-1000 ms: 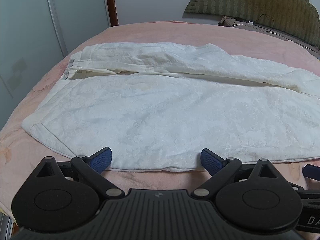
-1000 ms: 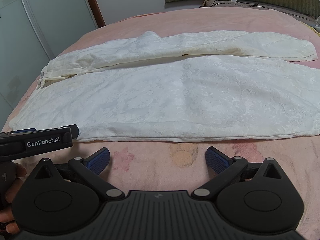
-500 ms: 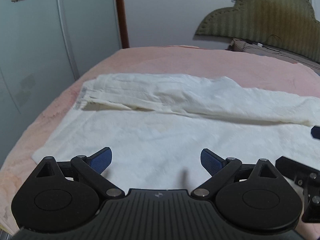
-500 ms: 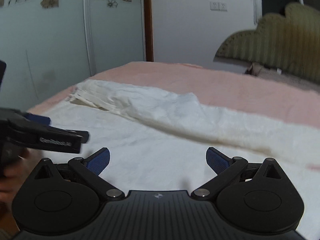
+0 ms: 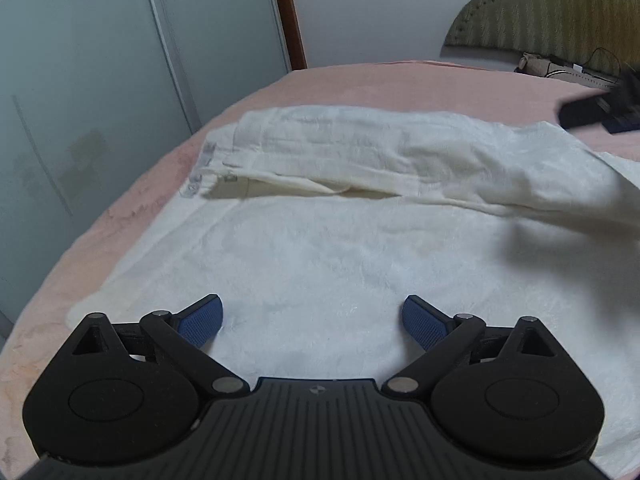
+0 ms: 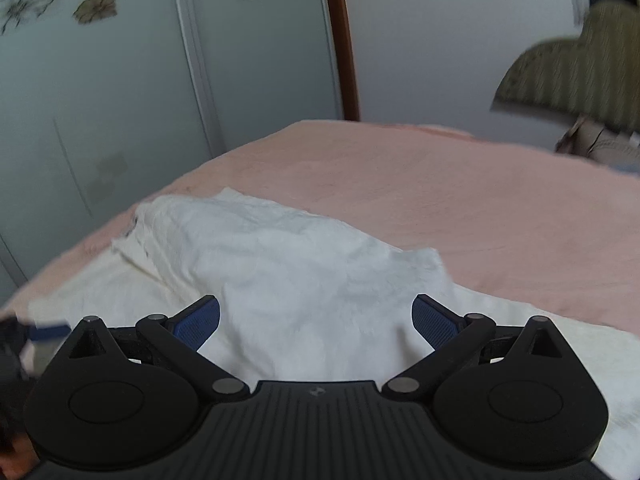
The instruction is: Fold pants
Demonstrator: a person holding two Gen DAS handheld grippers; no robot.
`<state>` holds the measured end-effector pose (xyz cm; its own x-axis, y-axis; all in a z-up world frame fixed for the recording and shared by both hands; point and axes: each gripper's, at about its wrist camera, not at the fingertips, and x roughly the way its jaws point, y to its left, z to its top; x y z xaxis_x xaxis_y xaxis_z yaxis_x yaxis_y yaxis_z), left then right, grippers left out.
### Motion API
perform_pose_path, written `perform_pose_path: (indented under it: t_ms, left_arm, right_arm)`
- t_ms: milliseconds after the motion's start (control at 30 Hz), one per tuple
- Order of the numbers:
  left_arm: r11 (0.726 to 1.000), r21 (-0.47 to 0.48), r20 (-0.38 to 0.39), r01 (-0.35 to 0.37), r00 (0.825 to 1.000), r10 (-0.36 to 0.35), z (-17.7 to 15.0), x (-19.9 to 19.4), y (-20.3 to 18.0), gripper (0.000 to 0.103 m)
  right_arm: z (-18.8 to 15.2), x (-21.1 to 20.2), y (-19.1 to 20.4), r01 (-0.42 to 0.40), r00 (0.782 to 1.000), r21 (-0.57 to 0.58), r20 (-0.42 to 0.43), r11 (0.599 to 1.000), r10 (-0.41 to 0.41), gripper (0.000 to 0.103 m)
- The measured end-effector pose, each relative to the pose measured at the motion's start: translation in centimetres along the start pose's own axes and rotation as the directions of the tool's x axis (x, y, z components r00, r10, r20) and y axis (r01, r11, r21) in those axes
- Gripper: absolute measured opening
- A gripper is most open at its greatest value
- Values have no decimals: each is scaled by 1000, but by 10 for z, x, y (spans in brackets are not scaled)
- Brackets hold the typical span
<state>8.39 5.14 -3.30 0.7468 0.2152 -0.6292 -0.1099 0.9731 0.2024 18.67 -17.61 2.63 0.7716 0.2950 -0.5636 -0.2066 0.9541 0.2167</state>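
The white pants are lying flat across the pink bed, waistband end toward the wardrobe side, with the far leg already doubled over as a raised, wrinkled band above the smooth near panel. You are carrying both tools in over the cloth now: a second ago they were hanging back off the near edge of the bed, looking down on the whole garment, and half a second ago they were just crossing that edge. Your left gripper is hovering low over the near panel with its jaws spread wide and nothing between them, the blue pads clear of the fabric as far as the left wrist view is showing. Your right gripper is reaching further, over the folded leg, and its jaws are spread wide and empty too; in the left wrist view it is showing as a dark blur at the upper right, well apart from the left tool. That suggests you are heading for the far fold or the waistband to take hold for the next fold, though no grasp is made yet. Compared with the earlier pictures the pants themselves are looking unmoved; only your viewpoint is lower and closer, so the leg ends are dropping out of sight on the right. Behind the bed the sliding wardrobe doors and the padded headboard are filling the background.
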Motion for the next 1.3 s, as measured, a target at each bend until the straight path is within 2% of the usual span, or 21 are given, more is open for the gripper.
perform_pose_path:
  t_ms: [133, 200, 367, 433, 533, 600, 667, 767, 800, 833, 900, 967, 1100, 1133, 1167, 1200, 1233, 1300]
  left_arm:
    - [1000, 13, 65, -1, 998, 0, -9, 1, -3, 103]
    - [1000, 26, 82, -9, 997, 6, -11, -1, -7, 102]
    - [1000, 4, 70, 25, 997, -25, -10, 3, -4, 102]
    - [999, -10, 66, 38, 997, -37, -10, 4, -1, 102]
    - [999, -12, 66, 41, 997, -40, -10, 4, -1, 102]
    - [999, -13, 66, 41, 997, -40, -10, 4, -1, 102]
    - [999, -13, 66, 41, 997, -40, -10, 4, -1, 103]
    - [999, -14, 66, 43, 997, -42, -10, 3, -1, 102]
    - [999, -18, 65, 51, 997, -50, -9, 3, 1, 102]
    - [998, -27, 61, 65, 996, -63, -8, 3, 4, 102]
    - [993, -56, 44, 104, 994, -102, -2, 5, 14, 102]
    - [985, -99, 38, 144, 989, -140, 10, 6, 29, 101]
    - [955, -236, 45, 178, 984, -172, 48, 16, 66, 100]
    - [947, -266, 43, 181, 984, -175, 58, 19, 73, 100]
    - [939, -287, 40, 188, 982, -184, 69, 23, 79, 100]
    - [933, -304, 37, 194, 981, -192, 78, 26, 83, 100]
    - [927, -322, 32, 192, 981, -192, 84, 28, 86, 100]
    - [917, -339, 45, 208, 978, -205, 90, 25, 88, 101]
  right_arm:
    - [25, 46, -19, -9, 1000, 36, -27, 999, 10, 102]
    - [38, 71, -25, -18, 999, 46, -43, 999, 20, 97]
    - [61, 131, -35, -3, 994, -1, -108, 1000, 3, 84]
    - [65, 152, -36, -22, 990, -17, -141, 1000, 20, 82]
    - [66, 176, -34, -75, 978, -31, -196, 997, 68, 69]
    - [63, 179, -25, -88, 979, -101, -190, 991, 67, 53]
    - [60, 175, -17, -88, 982, -165, -181, 982, 58, 26]
    - [51, 163, 3, -45, 991, -299, -133, 953, 5, 17]
    - [45, 158, 14, -9, 994, -373, -106, 928, -33, 16]
    - [37, 152, 28, 41, 995, -468, -65, 883, -80, 14]
    - [17, 138, 59, 120, 991, -638, 27, 761, -134, 12]
    - [-3, 118, 85, 175, 984, -748, 116, 640, -133, 4]
    - [-45, 81, 127, 228, 973, -871, 224, 436, -63, 4]
    - [-53, 77, 132, 228, 973, -887, 226, 401, -53, 4]
    - [-58, 75, 136, 215, 976, -895, 214, 391, -48, 4]
    - [-57, 76, 135, 190, 981, -886, 185, 422, -54, 4]
    - [-50, 77, 130, 168, 986, -862, 158, 478, -61, 4]
    - [-24, 77, 110, 148, 988, -761, 143, 632, -60, 6]
